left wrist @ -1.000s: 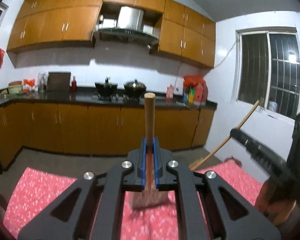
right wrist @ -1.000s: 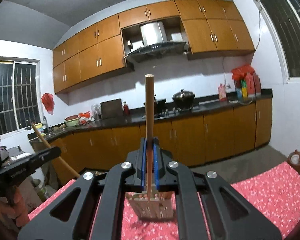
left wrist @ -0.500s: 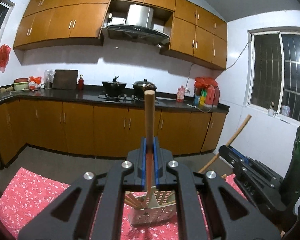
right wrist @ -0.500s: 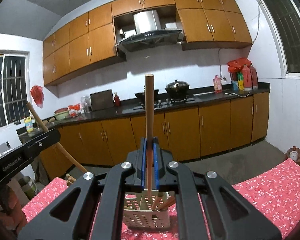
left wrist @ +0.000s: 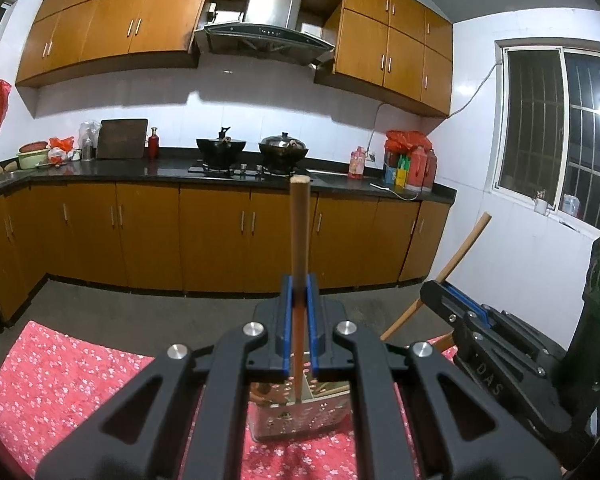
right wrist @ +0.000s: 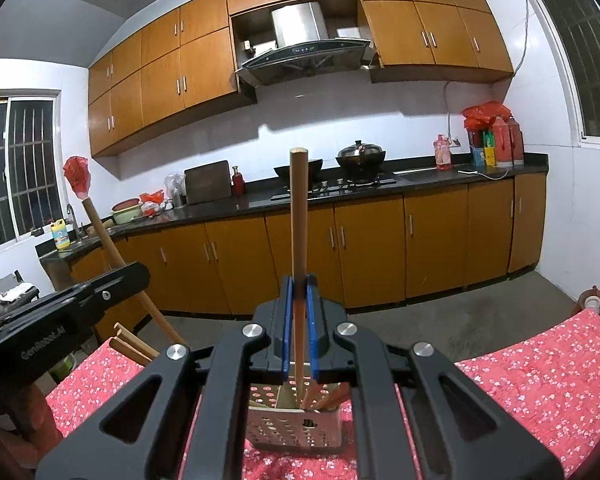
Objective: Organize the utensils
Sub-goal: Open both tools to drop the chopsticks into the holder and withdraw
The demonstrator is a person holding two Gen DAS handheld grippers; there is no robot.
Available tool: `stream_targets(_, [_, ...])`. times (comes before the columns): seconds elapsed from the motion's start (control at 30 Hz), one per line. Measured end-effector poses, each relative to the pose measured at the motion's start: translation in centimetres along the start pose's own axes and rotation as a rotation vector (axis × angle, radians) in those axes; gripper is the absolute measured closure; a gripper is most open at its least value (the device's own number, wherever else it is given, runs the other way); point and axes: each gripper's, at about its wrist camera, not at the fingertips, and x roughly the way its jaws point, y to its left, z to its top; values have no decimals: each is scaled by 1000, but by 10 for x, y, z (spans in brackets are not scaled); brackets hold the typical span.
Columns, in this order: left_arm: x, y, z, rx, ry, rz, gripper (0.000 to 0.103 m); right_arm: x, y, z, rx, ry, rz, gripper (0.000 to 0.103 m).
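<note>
My left gripper [left wrist: 299,292] is shut on an upright wooden stick utensil [left wrist: 300,236] whose lower end reaches into a perforated metal utensil holder [left wrist: 300,420] on the red floral cloth. My right gripper [right wrist: 299,292] is shut on another wooden stick utensil [right wrist: 299,216], its lower end inside the same holder [right wrist: 296,426], which holds several wooden sticks. In the left wrist view the right gripper [left wrist: 452,300] shows at right with its stick [left wrist: 466,248]. In the right wrist view the left gripper [right wrist: 112,284] shows at left with its stick [right wrist: 100,228].
A table with a red floral cloth [left wrist: 60,384] lies below both grippers. Two wooden stick ends [right wrist: 130,344] poke up at the table's left edge. Brown kitchen cabinets [left wrist: 148,236], a dark counter with pots [left wrist: 284,152] and a barred window [left wrist: 560,136] stand beyond.
Both grippers have tilted down toward the holder, and it now shows more clearly under the jaws. Both sticks' lower ends have come down into the holder. The grippers have moved closer together.
</note>
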Motion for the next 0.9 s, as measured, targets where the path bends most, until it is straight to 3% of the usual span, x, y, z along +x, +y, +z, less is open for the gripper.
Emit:
stream_targets(0.1, [-1, 1, 1, -17, -3, 2, 90, -3, 1, 2, -11, -5, 9, 95])
stream_targets(0.17, [-4, 3, 2, -25, -11, 10, 74, -6, -1, 6, -12, -7, 13, 95])
stream_targets(0.4, [-22, 13, 7, -63, -33, 18, 69, -20, -10, 12, 8, -26, 11, 92])
stream_targets(0.47, [-32, 15, 9, -68, -46, 21, 66, -29, -12, 11, 10, -39, 9, 75])
stream_targets(0.6, [-59, 21, 8, -66, -78, 30, 57, -58, -13, 12, -1, -77, 7, 65])
stream_targets(0.7, [-80, 25, 2, -55, -89, 46, 47, -81, -12, 8, -11, -96, 0, 42])
stream_targets(0.83, [-114, 28, -16, -23, -101, 84, 25, -116, -5, -7, -40, -126, -23, 7])
stream_targets(0.9, [-134, 27, -29, 5, -118, 117, 13, -128, -2, -13, -52, -139, -37, 2])
